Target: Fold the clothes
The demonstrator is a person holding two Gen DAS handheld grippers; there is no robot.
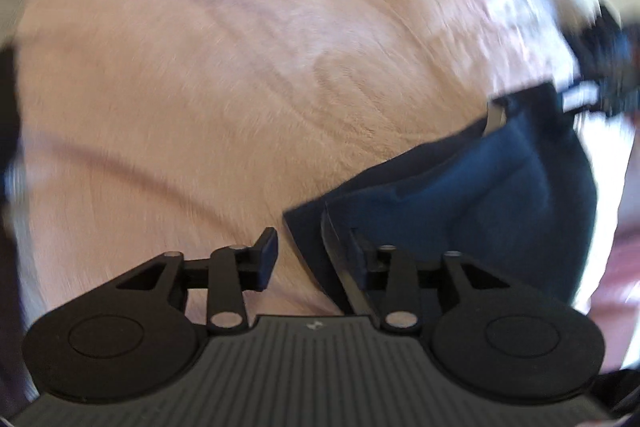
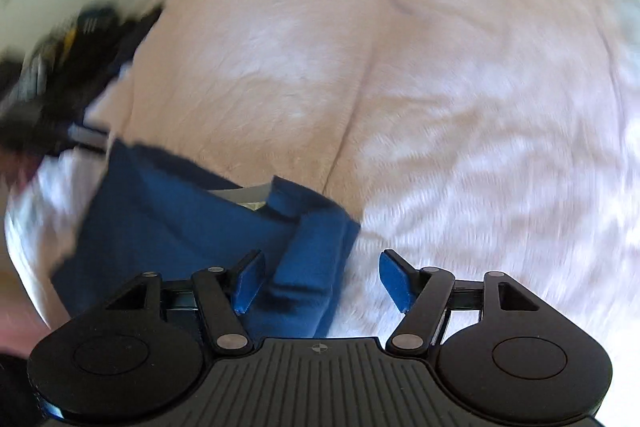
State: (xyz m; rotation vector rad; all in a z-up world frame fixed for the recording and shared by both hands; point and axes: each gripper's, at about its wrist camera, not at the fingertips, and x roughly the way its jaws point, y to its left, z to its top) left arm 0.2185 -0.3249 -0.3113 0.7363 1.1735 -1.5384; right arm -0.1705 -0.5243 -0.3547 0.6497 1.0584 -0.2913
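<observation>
Pinkish fleece blanket (image 2: 440, 87) covers the whole work surface, creased and soft, both views smeared by motion. Blue garment (image 2: 192, 227) lies folded on it, near side, between the two grippers; a pale tag shows at its top fold. Right gripper (image 2: 322, 281) has its jaws spread wide, and the garment's right corner sits between the pads with neither pressing on it. Left gripper (image 1: 316, 259) is part spread; the cloth's left corner (image 1: 308, 227) lies by its right finger, no pinch visible. Reads as a release just after laying a fold down. Next move, my guess: back both off clear of the cloth, then re-pinch the two corners of one edge for another fold or flatten it. Plenty of bare blanket far and to the right; its edge shows far left in the right view.
</observation>
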